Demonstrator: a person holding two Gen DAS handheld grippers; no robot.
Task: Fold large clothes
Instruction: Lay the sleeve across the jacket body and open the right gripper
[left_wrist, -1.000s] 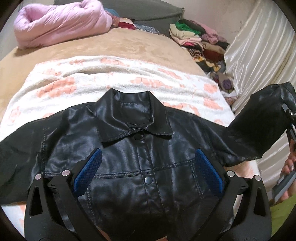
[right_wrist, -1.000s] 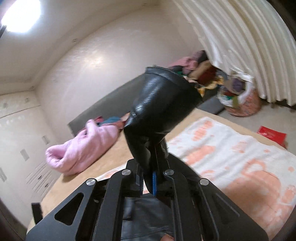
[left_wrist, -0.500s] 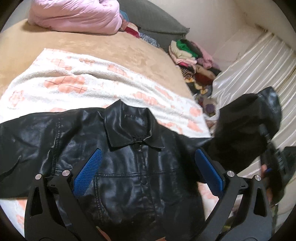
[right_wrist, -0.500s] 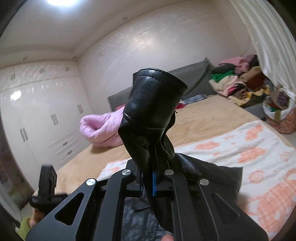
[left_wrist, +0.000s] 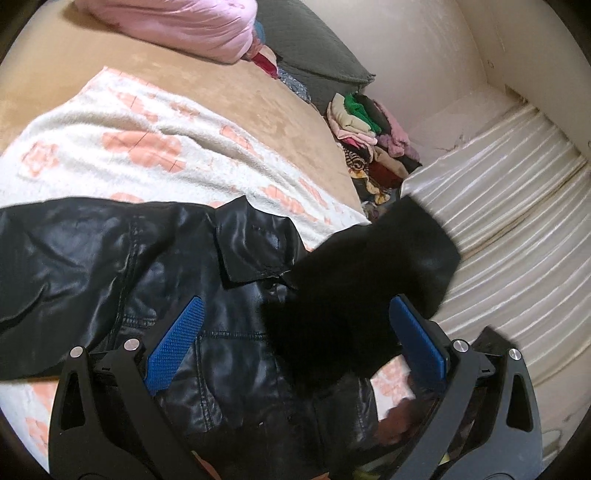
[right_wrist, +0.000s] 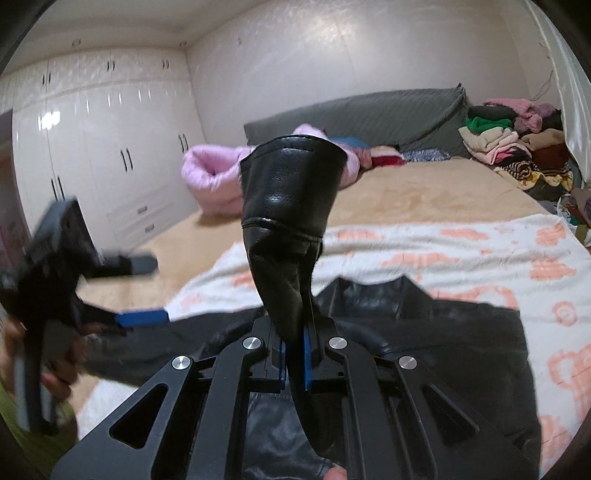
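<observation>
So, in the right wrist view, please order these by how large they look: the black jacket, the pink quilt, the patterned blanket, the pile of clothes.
1. patterned blanket
2. black jacket, though it is nearest the camera and partly hidden
3. pink quilt and pile of clothes: these look alike, both far away, so I do not rank them.

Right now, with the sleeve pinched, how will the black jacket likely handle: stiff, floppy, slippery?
Probably semi-stiff: the sleeve stands upright above the right gripper, cuff holding open. Its glossy surface suggests some slipperiness. The jacket lies in broad folds, so likely fairly heavy.
</observation>
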